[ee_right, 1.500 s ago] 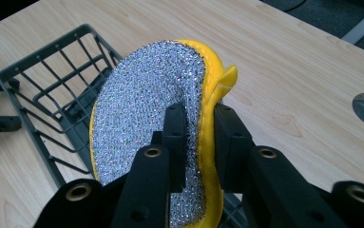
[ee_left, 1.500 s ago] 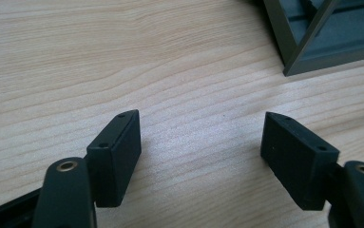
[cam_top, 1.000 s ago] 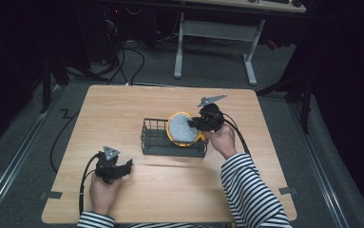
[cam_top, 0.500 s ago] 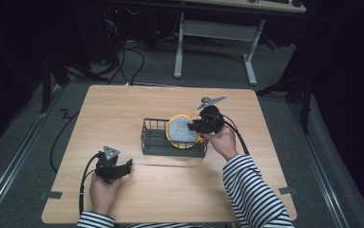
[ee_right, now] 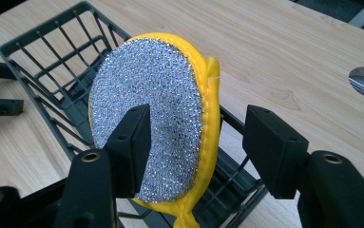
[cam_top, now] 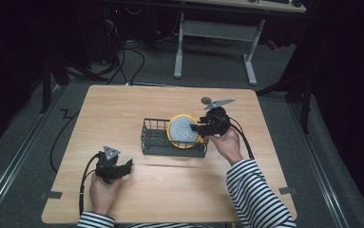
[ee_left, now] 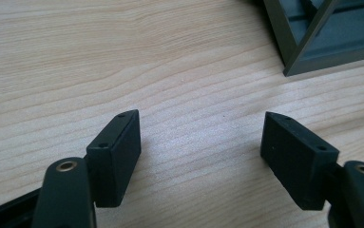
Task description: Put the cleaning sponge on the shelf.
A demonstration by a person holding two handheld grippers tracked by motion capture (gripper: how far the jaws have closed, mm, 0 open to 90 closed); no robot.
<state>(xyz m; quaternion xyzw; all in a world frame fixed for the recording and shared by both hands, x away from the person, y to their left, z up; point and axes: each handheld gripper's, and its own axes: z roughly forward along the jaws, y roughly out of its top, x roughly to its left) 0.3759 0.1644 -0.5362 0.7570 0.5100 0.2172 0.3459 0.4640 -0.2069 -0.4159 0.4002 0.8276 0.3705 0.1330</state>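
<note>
The right gripper point(ee_right: 196, 142) has just been opening its jaws, releasing the scouring pad point(ee_right: 156, 128), which is now leaning upright against the right end wall of the wire basket point(cam_top: 153, 142) mid-table. Light, soft and floppy, it is probably best pinched across its yellow rim. The left gripper point(ee_left: 201, 142) is resting agape near the table's front-left corner.

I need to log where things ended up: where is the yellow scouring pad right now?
In the high view the scouring pad leans in the right end of the dark wire basket at mid-table, just left of the right gripper, whose open jaws straddle its edge.
</note>
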